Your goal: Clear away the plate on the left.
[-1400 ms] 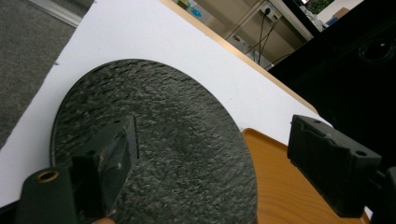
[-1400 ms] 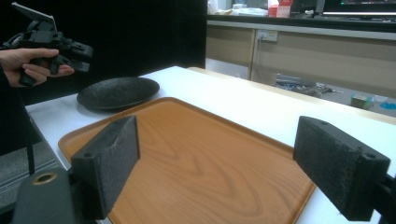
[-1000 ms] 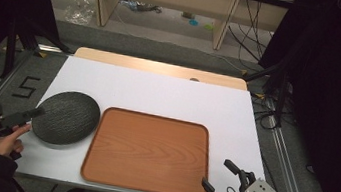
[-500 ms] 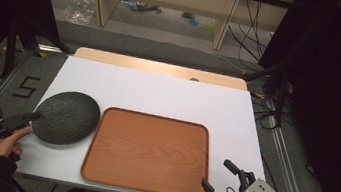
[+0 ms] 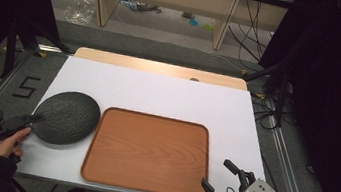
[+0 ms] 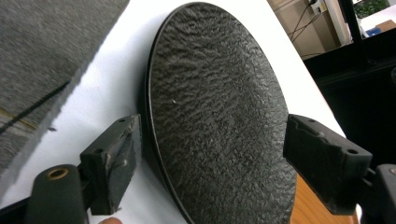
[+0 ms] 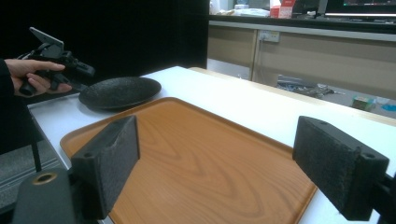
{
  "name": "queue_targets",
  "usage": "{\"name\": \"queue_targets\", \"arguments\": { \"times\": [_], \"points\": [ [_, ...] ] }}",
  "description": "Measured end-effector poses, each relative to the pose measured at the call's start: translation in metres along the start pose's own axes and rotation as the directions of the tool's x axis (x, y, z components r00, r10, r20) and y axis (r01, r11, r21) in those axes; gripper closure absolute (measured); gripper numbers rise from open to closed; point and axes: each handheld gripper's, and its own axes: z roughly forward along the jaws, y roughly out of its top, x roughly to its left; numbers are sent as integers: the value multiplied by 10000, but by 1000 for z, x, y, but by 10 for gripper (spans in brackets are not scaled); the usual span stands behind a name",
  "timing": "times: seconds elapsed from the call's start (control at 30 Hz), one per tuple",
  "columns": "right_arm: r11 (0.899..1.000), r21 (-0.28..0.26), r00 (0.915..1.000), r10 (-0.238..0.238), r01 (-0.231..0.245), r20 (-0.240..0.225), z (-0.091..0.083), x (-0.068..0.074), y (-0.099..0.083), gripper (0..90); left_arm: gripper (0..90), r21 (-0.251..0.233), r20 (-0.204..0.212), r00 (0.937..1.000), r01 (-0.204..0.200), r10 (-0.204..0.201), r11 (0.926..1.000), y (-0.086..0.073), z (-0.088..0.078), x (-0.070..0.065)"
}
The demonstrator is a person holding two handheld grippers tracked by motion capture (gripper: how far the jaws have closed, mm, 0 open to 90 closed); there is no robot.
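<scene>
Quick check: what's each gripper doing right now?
Left gripper: open, fingers either side of the black plate's edge.
Right gripper: open, holding nothing.

A dark, rough-textured plate (image 6: 219, 126) lies on the white tabletop (image 6: 116, 93), its near rim between the left gripper (image 6: 212, 163) fingers (image 6: 114, 163) — spread wide, one just beside the rim. An orange-brown tray (image 6: 317, 210) edge peeks past the plate — grey carpet (image 6: 42, 46) lies beyond the tabletop's edge.

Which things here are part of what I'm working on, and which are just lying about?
In the job:
- dark plate, rim between the open left gripper
- wooden tray beside it
- right gripper, open at the tray's near right corner

Lying about:
- clear plastic bag on the floor
- cables behind the table
</scene>
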Motion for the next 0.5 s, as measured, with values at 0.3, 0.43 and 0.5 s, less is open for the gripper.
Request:
{"name": "queue_targets", "arguments": {
  "times": [0.3, 0.43, 0.5],
  "points": [
    [10000, -8, 10000, -95, 95, -13, 0, -1, 0, 159, 224, 152, 281, 9991, 308, -312, 9994, -1, 2, 3],
    [10000, -4, 10000, -87, 87, -17, 0, -1, 0, 160, 240, 192, 444, 9974, 552, -561, 9983, -2, 4, 4],
    [9999, -7, 9999, -109, 109, -42, 1, -1, 0, 159, 246, 275, 711, 9939, 823, -840, 9962, -3, 6, 8]
  ]
}}
